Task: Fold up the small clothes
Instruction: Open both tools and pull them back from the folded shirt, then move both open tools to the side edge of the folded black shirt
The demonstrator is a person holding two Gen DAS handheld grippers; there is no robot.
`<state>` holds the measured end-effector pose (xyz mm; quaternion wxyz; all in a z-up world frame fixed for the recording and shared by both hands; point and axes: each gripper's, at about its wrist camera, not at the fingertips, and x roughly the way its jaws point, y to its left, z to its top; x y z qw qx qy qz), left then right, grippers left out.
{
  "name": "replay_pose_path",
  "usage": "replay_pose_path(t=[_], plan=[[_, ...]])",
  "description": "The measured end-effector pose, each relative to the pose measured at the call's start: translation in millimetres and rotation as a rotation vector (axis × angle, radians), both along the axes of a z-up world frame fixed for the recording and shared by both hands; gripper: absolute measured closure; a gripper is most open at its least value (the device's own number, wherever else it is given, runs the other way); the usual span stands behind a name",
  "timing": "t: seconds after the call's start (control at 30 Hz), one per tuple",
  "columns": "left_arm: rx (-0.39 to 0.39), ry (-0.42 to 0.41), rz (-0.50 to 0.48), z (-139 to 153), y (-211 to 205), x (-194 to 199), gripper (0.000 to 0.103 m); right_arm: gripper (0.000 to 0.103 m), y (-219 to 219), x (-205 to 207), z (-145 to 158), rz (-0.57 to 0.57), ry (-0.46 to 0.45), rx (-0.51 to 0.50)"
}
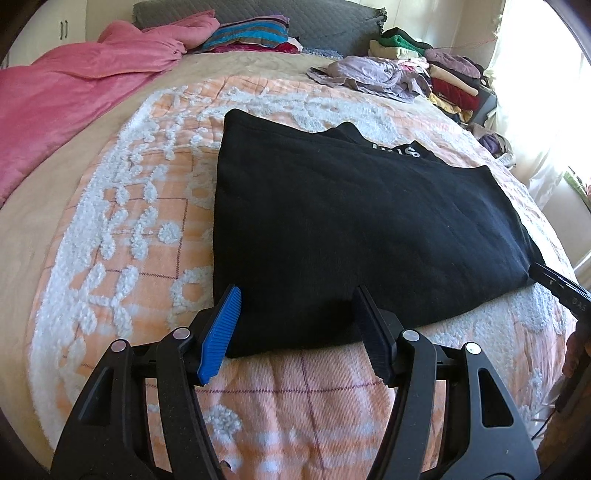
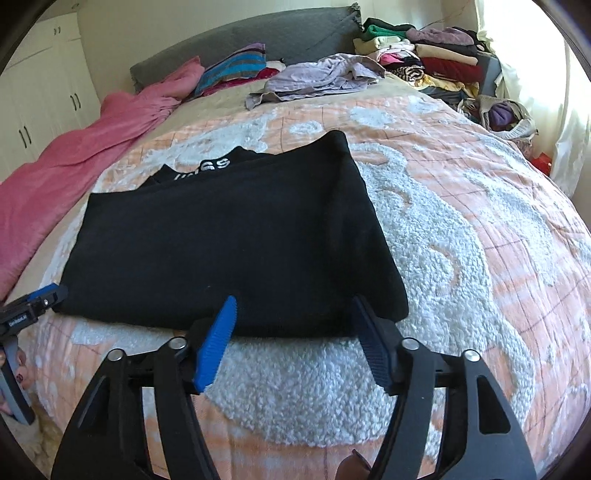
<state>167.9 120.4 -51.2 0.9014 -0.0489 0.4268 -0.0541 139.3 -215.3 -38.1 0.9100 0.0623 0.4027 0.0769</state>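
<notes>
A black garment with white lettering (image 1: 332, 218) lies folded flat on the orange and white bedspread (image 1: 129, 229). It also shows in the right wrist view (image 2: 229, 240). My left gripper (image 1: 295, 295) is open, its fingers astride the garment's near left edge. My right gripper (image 2: 293, 304) is open at the garment's near right edge. The right gripper's tip shows at the right of the left wrist view (image 1: 554, 286). The left gripper's tip shows at the left of the right wrist view (image 2: 40, 301).
A pink blanket (image 1: 66, 99) lies along the bed's left side. A lilac garment (image 2: 321, 74) lies crumpled near the grey headboard (image 2: 280, 33). Stacks of folded clothes (image 2: 424, 55) stand at the far right. A striped pile (image 1: 247, 35) sits by the headboard.
</notes>
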Motion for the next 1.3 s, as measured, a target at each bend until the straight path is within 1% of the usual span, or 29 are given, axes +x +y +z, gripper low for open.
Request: replay_pose_path(t=[0.03, 0.1, 0.2, 0.33, 0.4, 0.43, 0.5, 0.63, 0.67, 0.7, 0.8, 0.83, 0.87, 1.0, 1.13, 1.3], plan=[[0.002, 0.001, 0.000, 0.3, 0.1, -1.2, 0.048, 0.036, 0.2, -1.8, 0.7, 0.000, -0.003, 0.002], [0.003, 0.000, 0.002, 1.7, -0.1, -3.3, 0.045, 0.030, 1.6, -5.7, 2.5, 0.000, -0.007, -0.001], [-0.004, 0.003, 0.005, 3.2, 0.8, -6.4, 0.044, 0.025, 3.2, -10.1, 5.8, 0.001, -0.019, 0.000], [-0.007, 0.003, 0.006, 5.4, 0.8, -12.1, 0.043, 0.025, 6.3, -15.3, 10.3, 0.005, -0.029, -0.001], [-0.013, 0.002, 0.004, 7.1, 0.8, -15.1, 0.034, 0.025, 7.8, -18.2, 12.2, 0.008, -0.031, -0.003], [-0.013, 0.001, 0.004, 7.9, 0.7, -16.4, 0.034, 0.025, 8.7, -18.8, 12.8, 0.010, -0.032, -0.004], [-0.009, -0.001, 0.004, 9.4, 0.5, -19.0, 0.034, 0.013, 10.7, -22.3, 14.5, 0.017, -0.036, -0.005], [-0.003, -0.006, 0.006, 13.6, 0.3, -24.8, 0.029, 0.012, 16.0, -27.7, 18.8, 0.026, -0.049, -0.020], [0.001, -0.007, 0.008, 14.8, 0.6, -26.4, 0.025, 0.012, 17.9, -28.9, 20.0, 0.028, -0.052, -0.025], [0.004, -0.010, 0.007, 16.1, 1.2, -28.4, 0.019, 0.012, 20.4, -28.9, 21.2, 0.030, -0.056, -0.029], [0.014, -0.021, 0.011, 19.4, 2.1, -32.2, 0.016, 0.009, 27.7, -33.3, 25.7, 0.044, -0.075, -0.042], [0.022, -0.022, 0.015, 20.8, 2.9, -33.5, 0.014, 0.009, 30.3, -34.2, 27.3, 0.050, -0.080, -0.047], [0.030, -0.025, 0.019, 22.0, 3.6, -34.8, 0.010, 0.008, 32.7, -35.1, 28.6, 0.054, -0.086, -0.052], [0.039, -0.035, 0.036, 26.9, 8.7, -39.3, 0.010, 0.008, 47.7, -37.8, 35.4, 0.090, -0.109, -0.068], [0.040, -0.044, 0.060, 32.0, 17.2, -43.3, 0.010, 0.007, 64.3, -38.2, 41.2, 0.130, -0.125, -0.060], [0.031, -0.054, 0.087, 37.7, 30.8, -46.1, 0.010, 0.007, 88.2, -39.3, 47.8, 0.178, -0.145, -0.064]])
